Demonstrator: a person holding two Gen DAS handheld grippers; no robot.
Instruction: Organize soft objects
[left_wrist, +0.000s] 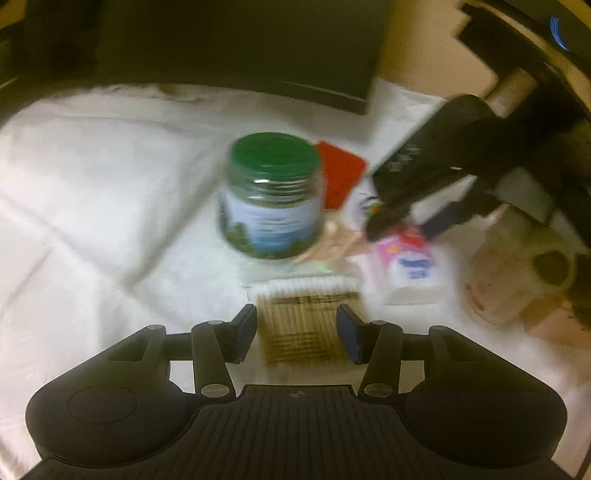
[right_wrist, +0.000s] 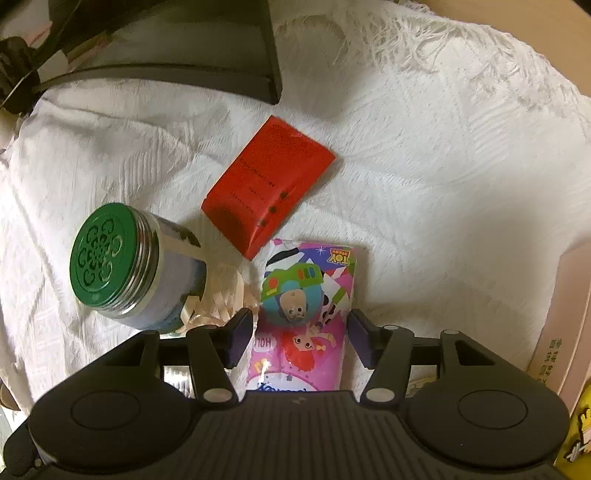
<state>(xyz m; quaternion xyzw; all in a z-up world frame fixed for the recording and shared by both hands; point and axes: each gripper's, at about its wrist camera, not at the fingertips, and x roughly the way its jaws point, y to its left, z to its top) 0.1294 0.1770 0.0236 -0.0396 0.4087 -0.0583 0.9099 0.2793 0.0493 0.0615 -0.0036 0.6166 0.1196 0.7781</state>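
Straddling a clear flat packet of cotton swabs with pale wooden sticks (left_wrist: 306, 325), the left claw (left_wrist: 297, 334) is standing with its jaws apart, one on each side of the packet and neither clearly touching it; the packet is lying flat on the white textured cloth-covered surface (left_wrist: 92, 192), its long axis running away from the camera and the white swab tips pointing toward the green-lidded glass jar with a blue label (left_wrist: 273, 195). The left view is blurred, yet it alone is showing the swabs, a pale ceramic mug (left_wrist: 517, 266) at the right, and the right claw seen from outside as a dark shape pressing down over the pink cartoon-printed pocket tissue pack (left_wrist: 410, 266). The right view is sharper and is showing that tissue pack (right_wrist: 306, 310) lying between the jaws of the right claw (right_wrist: 301, 336), which are spread wider than the pack, its long axis along the fingers and its print upside down to the camera. Only here are the red folded paper envelope (right_wrist: 269, 184), lying diagonally beyond the pack, and the crinkled cream paper ribbon (right_wrist: 221, 295) beside the jar (right_wrist: 129, 262) showing clearly.
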